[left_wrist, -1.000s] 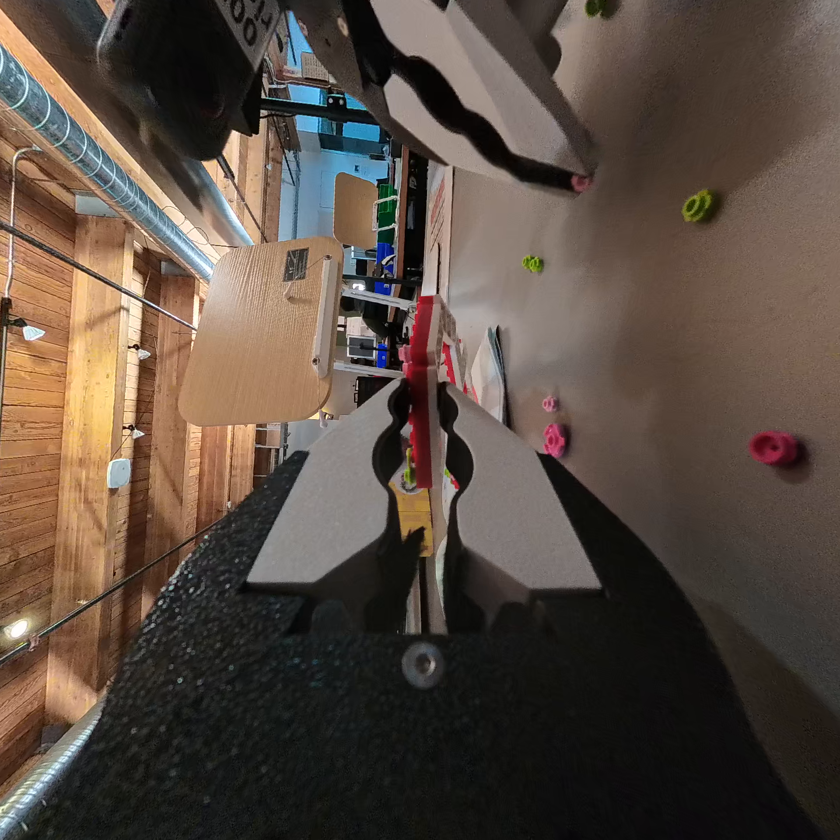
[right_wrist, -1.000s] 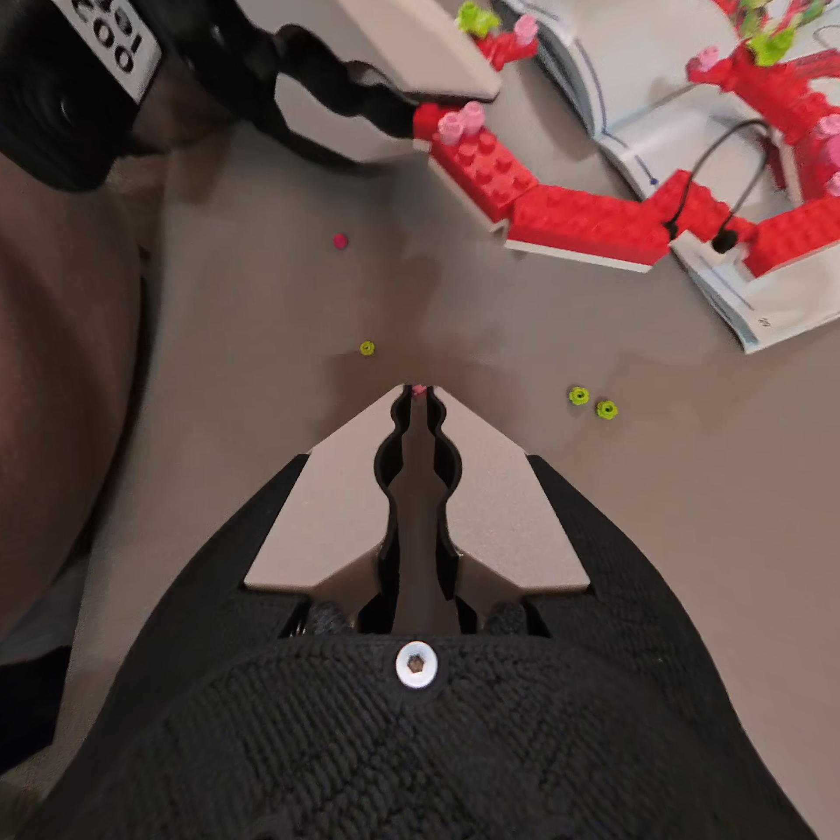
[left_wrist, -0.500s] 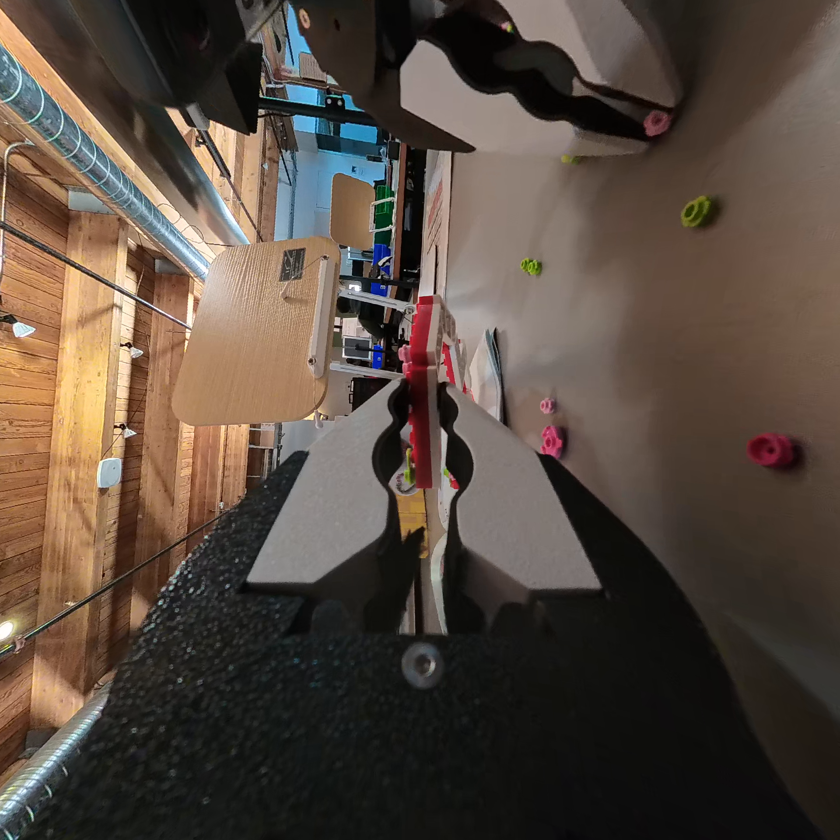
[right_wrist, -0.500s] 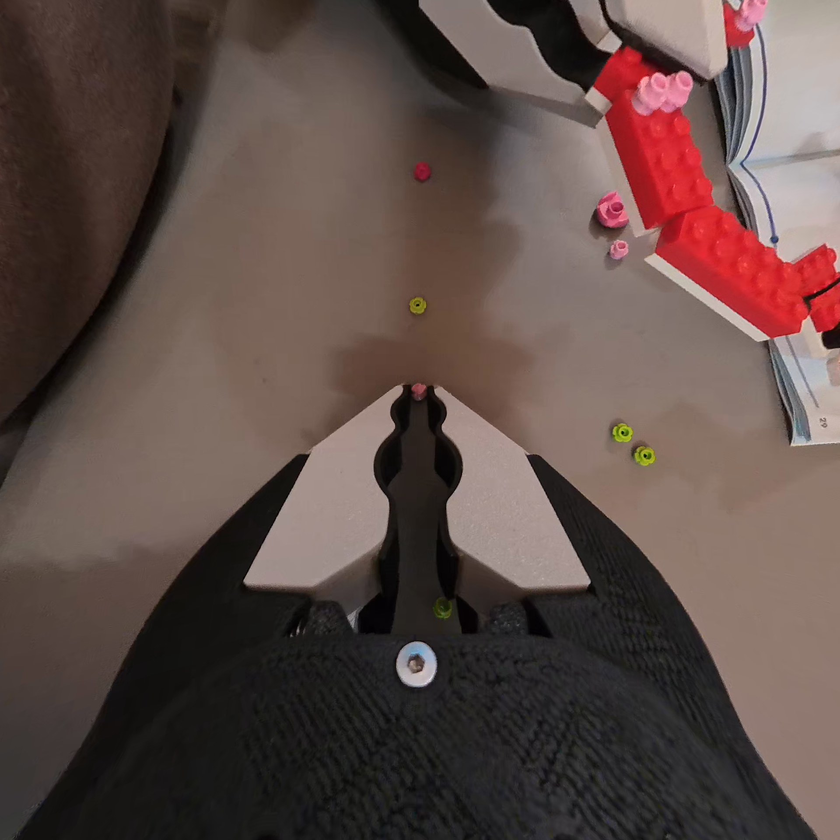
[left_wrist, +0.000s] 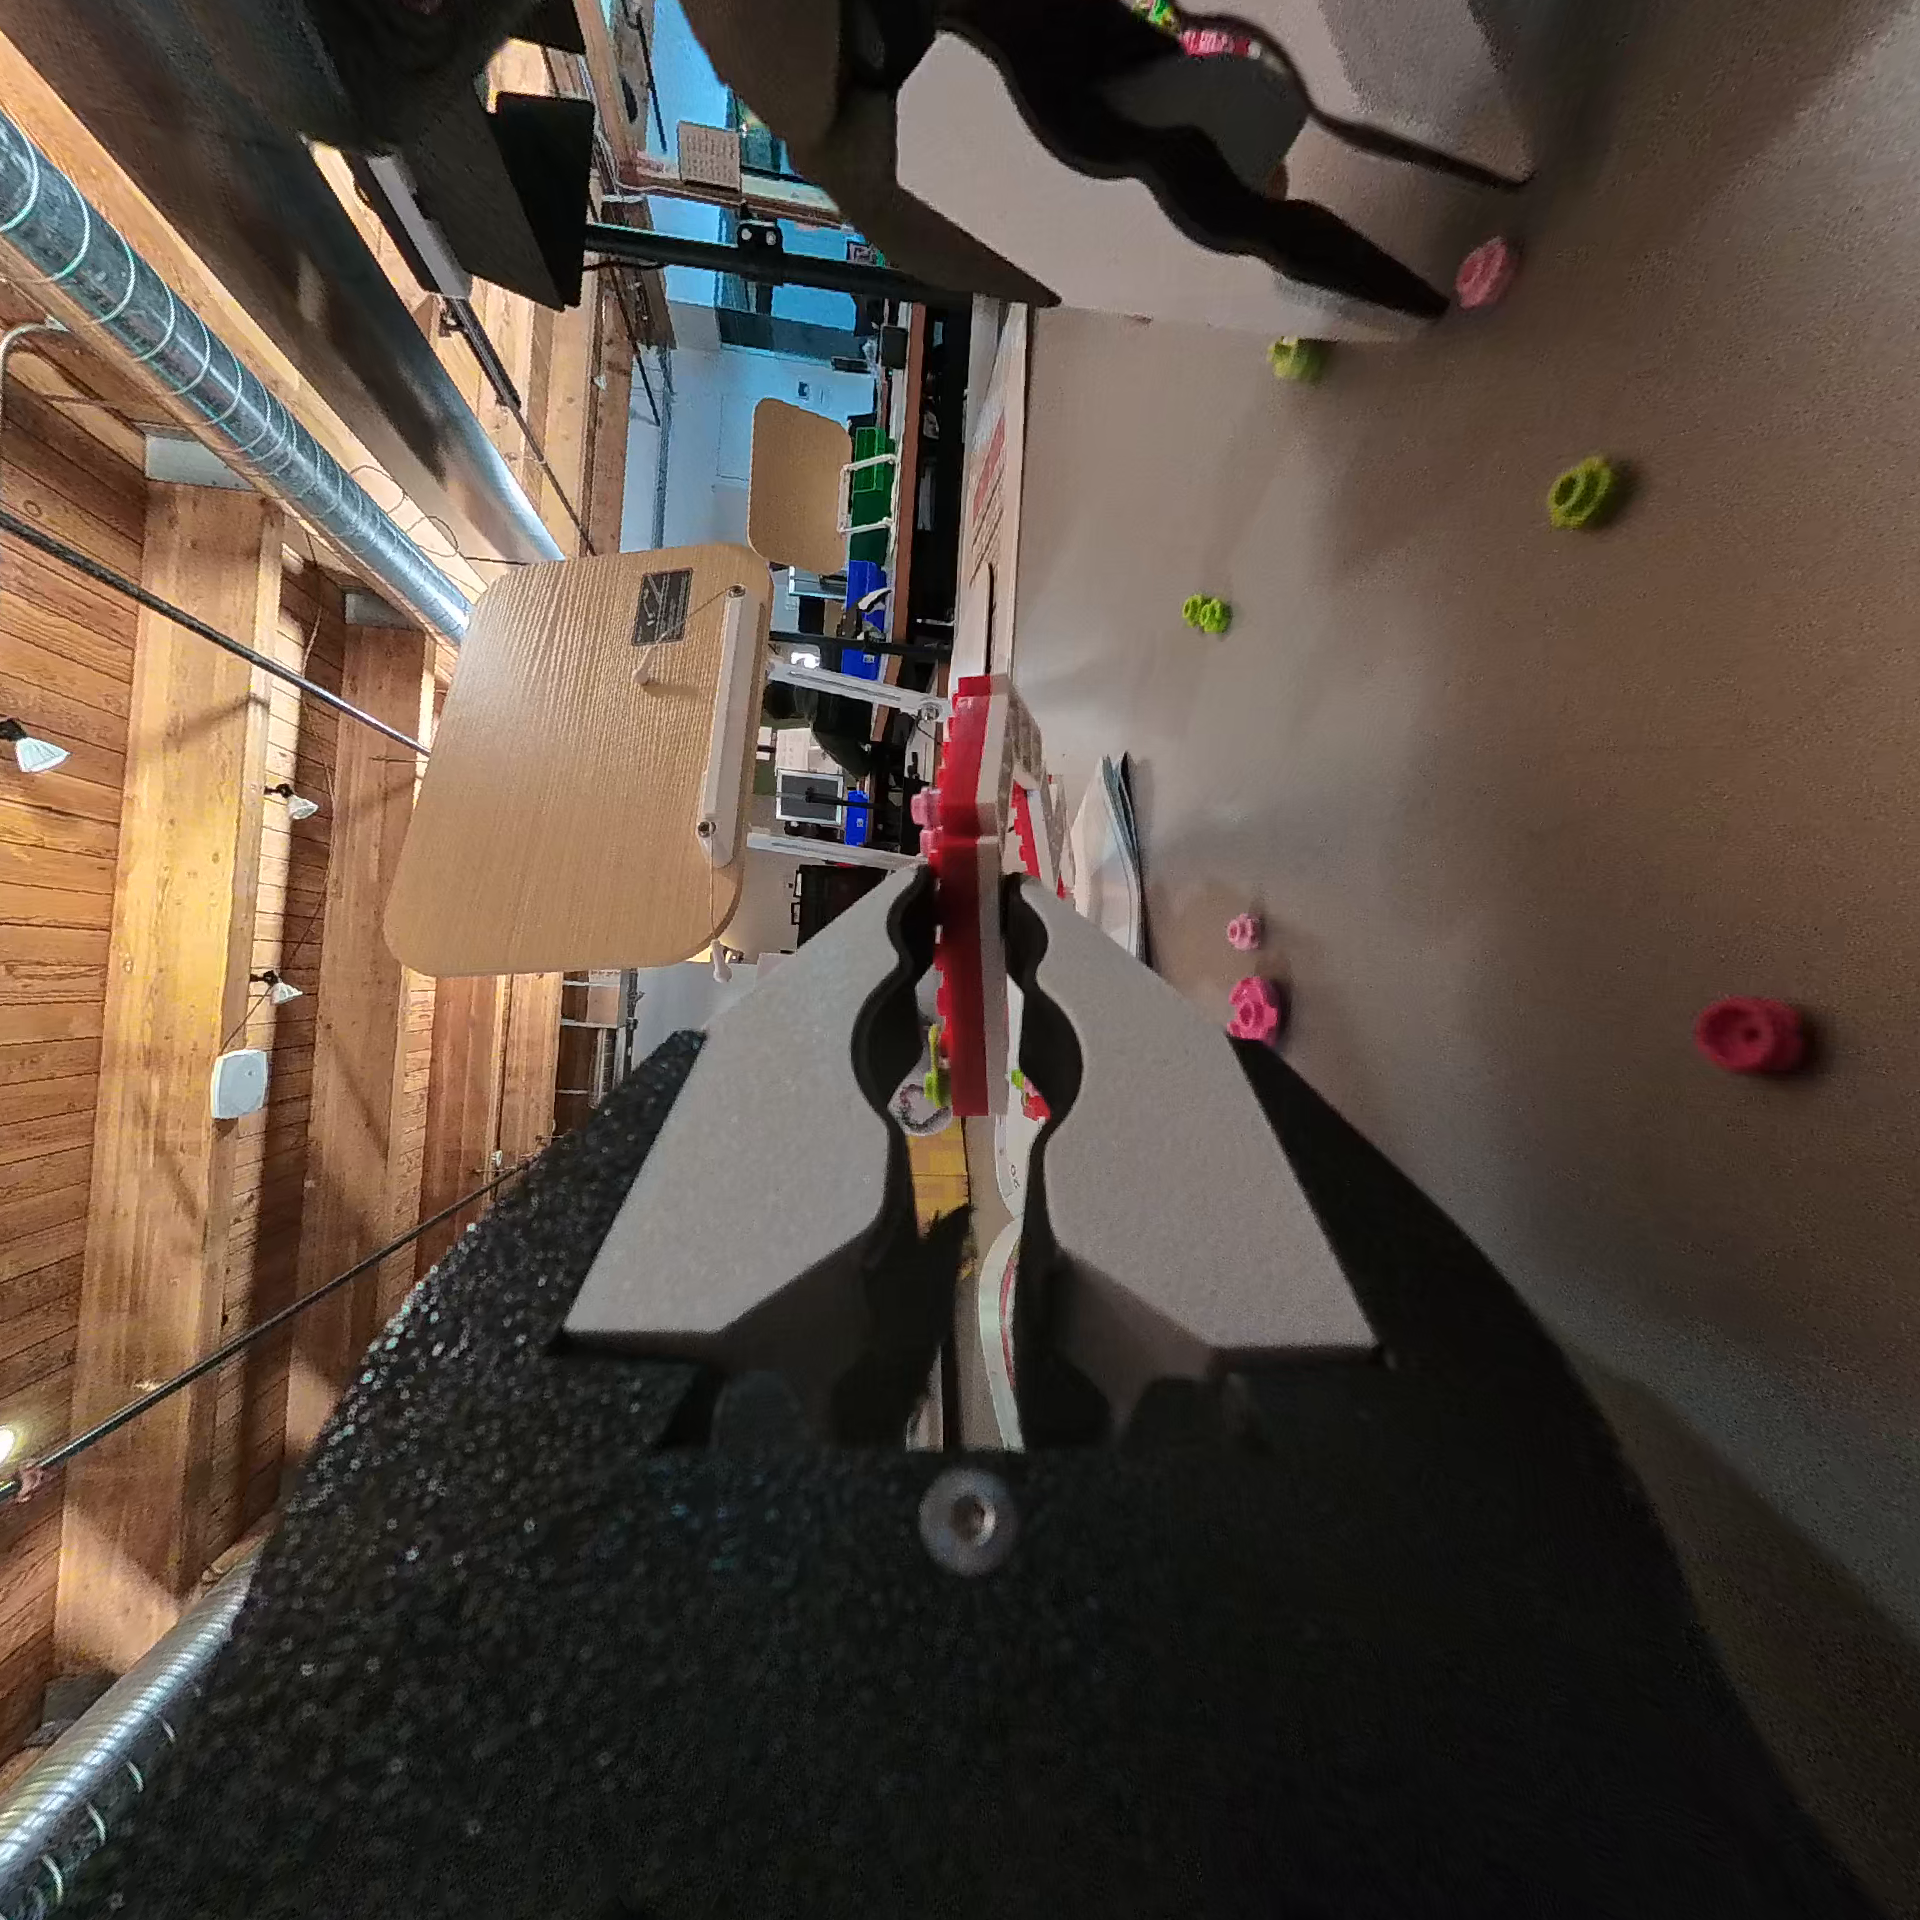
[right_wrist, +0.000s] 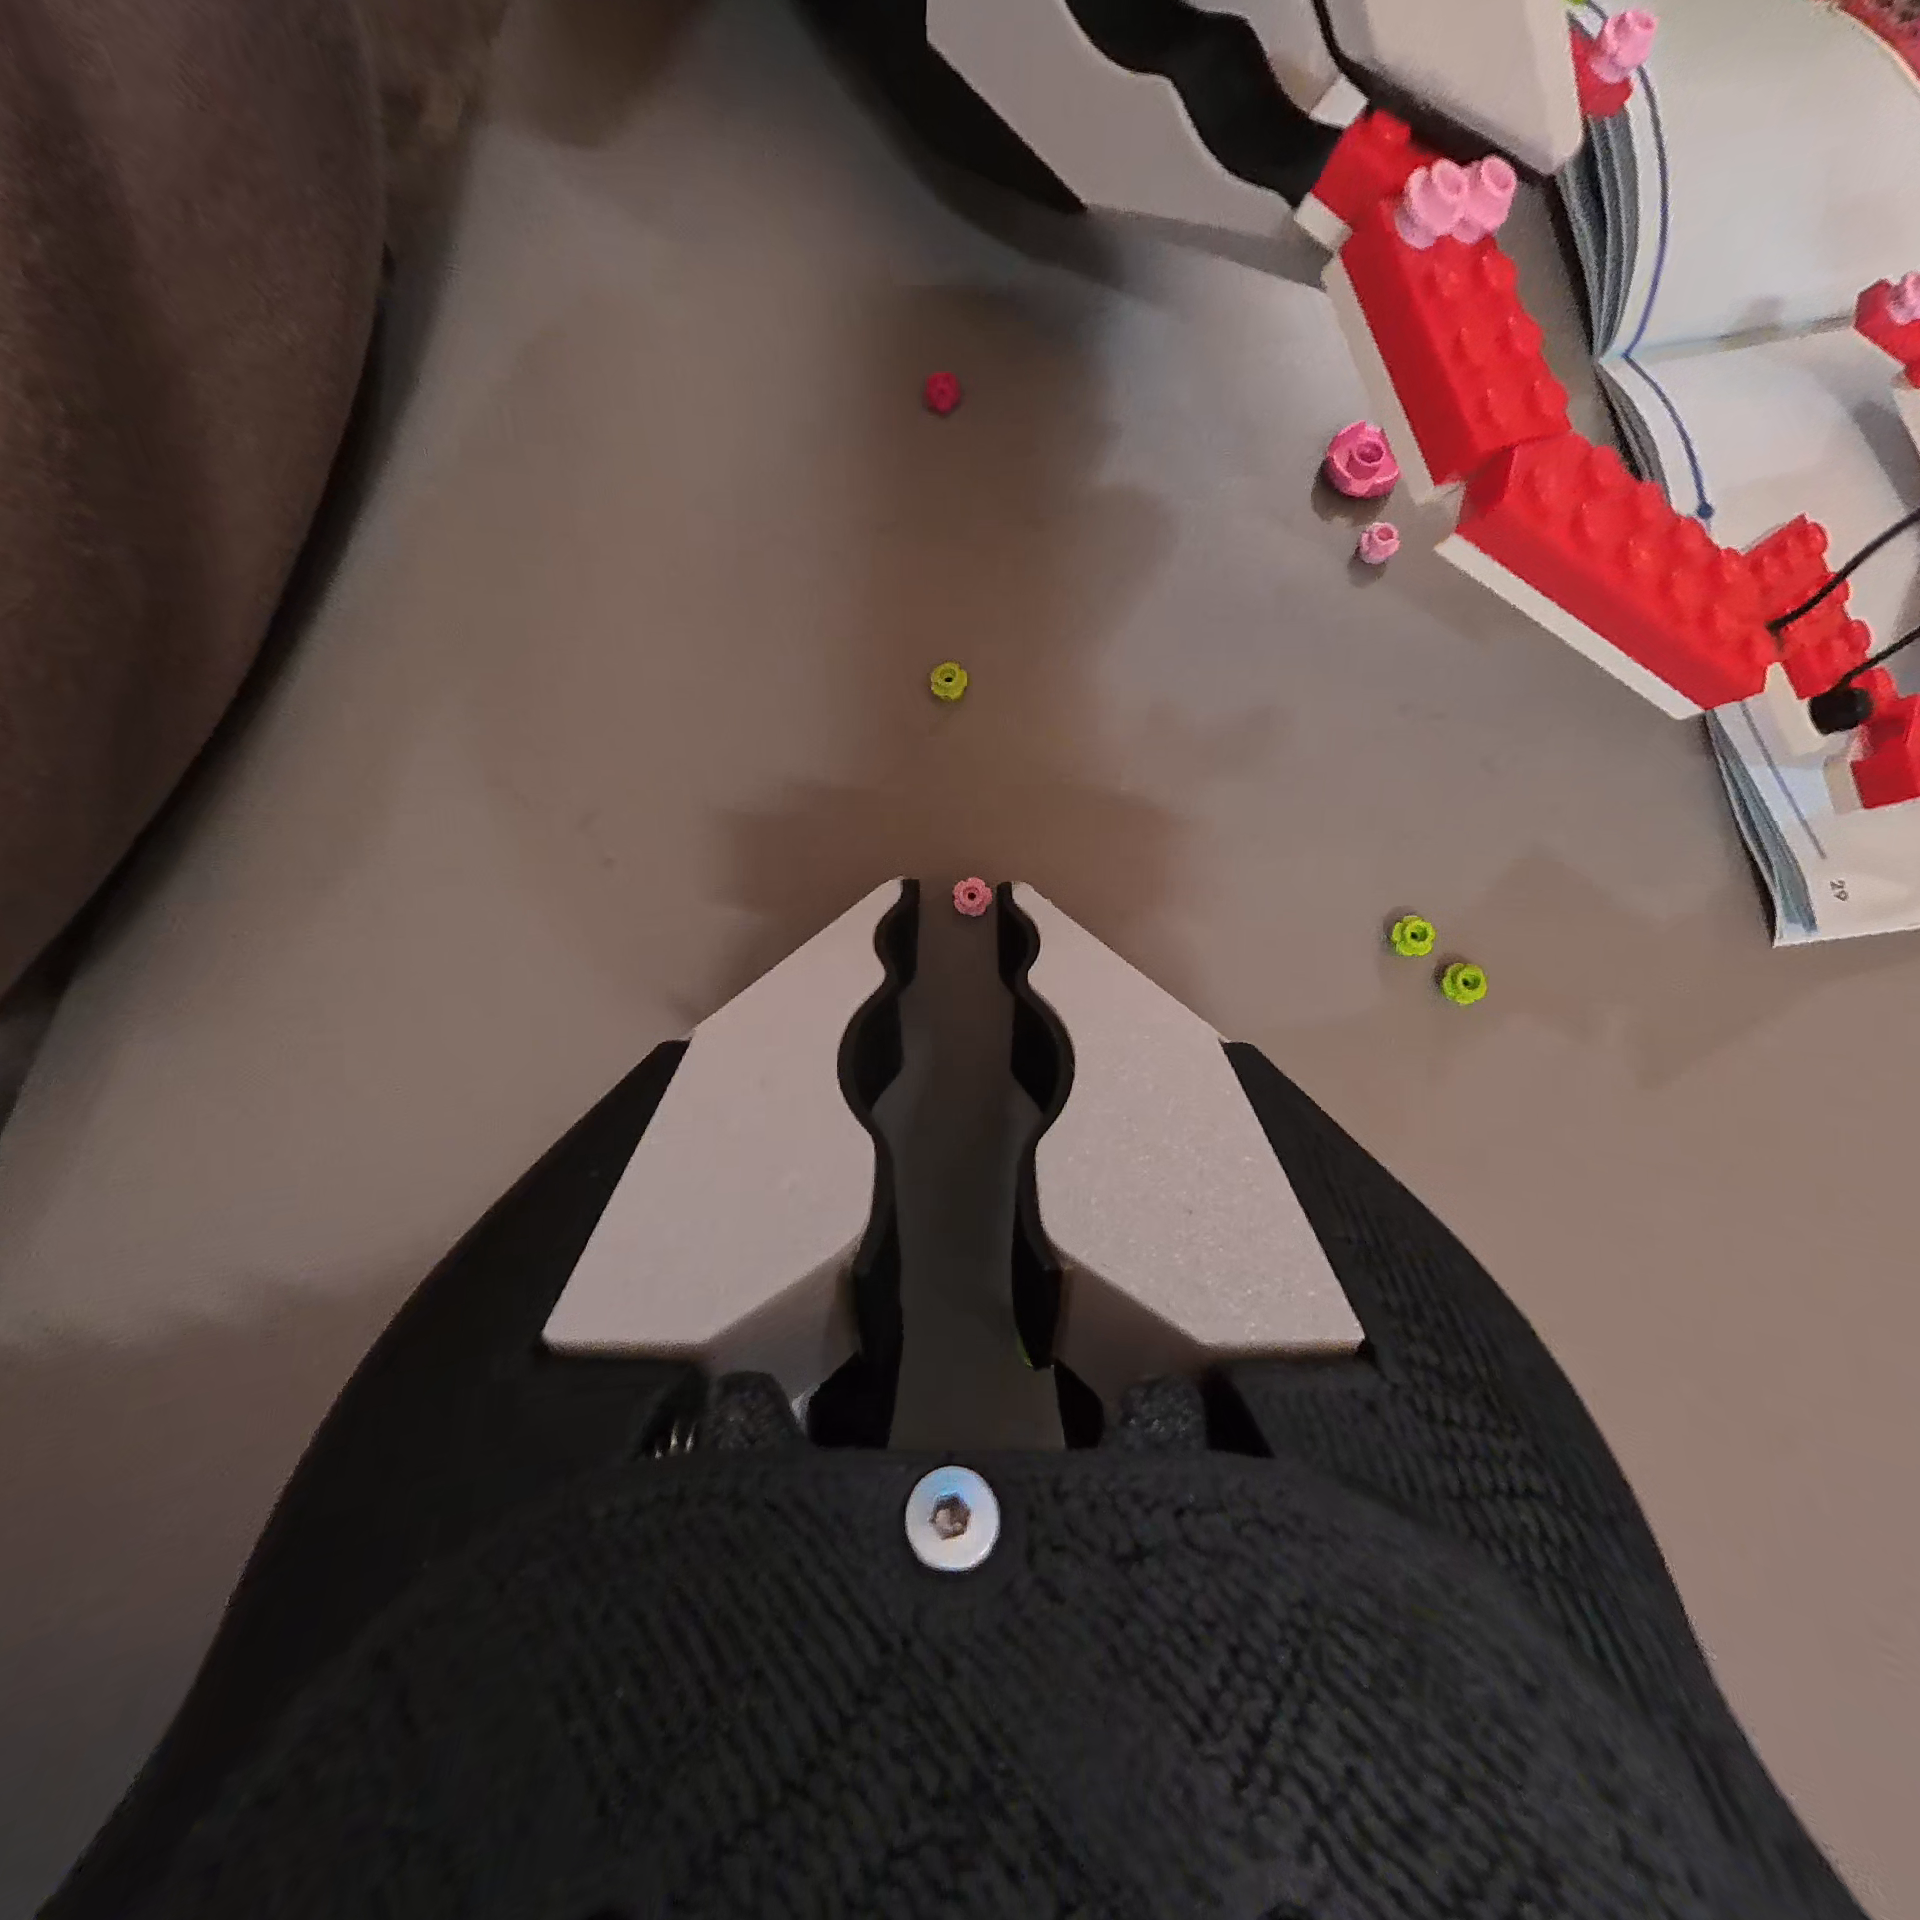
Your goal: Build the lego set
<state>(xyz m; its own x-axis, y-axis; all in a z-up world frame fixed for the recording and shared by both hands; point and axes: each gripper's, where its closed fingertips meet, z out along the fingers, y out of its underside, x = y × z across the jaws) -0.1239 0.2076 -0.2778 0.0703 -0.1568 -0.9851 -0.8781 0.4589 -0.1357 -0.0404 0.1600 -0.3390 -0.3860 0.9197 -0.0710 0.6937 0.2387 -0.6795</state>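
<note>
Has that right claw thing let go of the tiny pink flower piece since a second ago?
Yes. The right gripper has opened; its jaws, pinched shut on the pink flower before, now stand apart, and the flower lies loose between the tips on the table.

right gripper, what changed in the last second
The right gripper was pinched shut on a small pink flower piece; its fingers have now parted and the piece sits loose between the tips on the table. The gripper also shifted, so the red lego build sits farther right in its view. The left gripper stays clamped on that build.
</note>
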